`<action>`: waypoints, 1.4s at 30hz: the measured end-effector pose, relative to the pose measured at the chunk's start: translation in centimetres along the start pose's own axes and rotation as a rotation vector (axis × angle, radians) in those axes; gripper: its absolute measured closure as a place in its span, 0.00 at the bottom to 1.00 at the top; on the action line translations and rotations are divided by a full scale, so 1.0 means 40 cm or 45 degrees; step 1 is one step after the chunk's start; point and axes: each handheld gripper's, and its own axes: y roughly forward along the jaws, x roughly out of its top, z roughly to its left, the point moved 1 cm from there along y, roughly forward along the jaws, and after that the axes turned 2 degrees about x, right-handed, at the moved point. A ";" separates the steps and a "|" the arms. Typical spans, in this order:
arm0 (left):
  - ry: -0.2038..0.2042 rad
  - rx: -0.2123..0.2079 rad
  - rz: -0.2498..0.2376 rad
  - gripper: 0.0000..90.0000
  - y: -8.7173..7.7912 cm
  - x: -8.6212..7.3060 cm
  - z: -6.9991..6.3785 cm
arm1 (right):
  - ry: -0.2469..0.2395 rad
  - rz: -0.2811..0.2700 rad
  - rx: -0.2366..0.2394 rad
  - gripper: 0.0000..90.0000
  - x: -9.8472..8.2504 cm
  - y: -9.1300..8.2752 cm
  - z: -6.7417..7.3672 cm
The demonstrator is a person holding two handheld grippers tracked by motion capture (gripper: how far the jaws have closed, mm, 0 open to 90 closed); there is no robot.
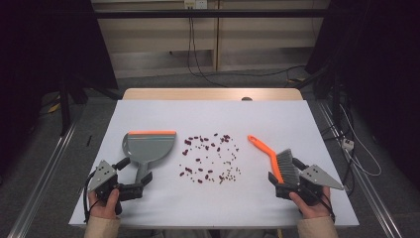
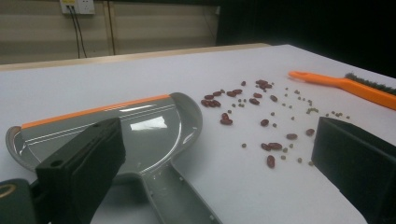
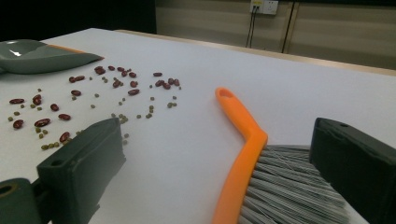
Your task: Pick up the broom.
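A grey dustpan with an orange lip lies at the left of the white table, its handle pointing toward me. My left gripper is open, its jaws standing on either side of the dustpan handle without touching it. Red and small green beans are scattered in the middle. At the right lies an orange brush with grey bristles. My right gripper is open around the bristle end of the brush, pads apart from it.
The table's far edge is a bare wooden strip. Black cables trail over the floor behind it and at the right. Metal rails run along the floor on both sides. The near edge is close under both hands.
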 end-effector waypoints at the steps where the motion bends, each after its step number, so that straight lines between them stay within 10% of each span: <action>1: 0.001 0.000 0.001 0.03 0.000 0.000 0.001 | 0.002 0.006 0.006 0.03 0.002 0.001 -0.001; 30: 0.002 -0.014 0.004 0.03 -0.004 -0.001 -0.002 | 0.030 0.179 -0.019 0.07 0.086 0.109 -0.042; 42: 0.004 -0.018 0.007 0.03 -0.006 -0.002 0.000 | 0.102 0.363 0.004 0.37 0.102 0.179 -0.090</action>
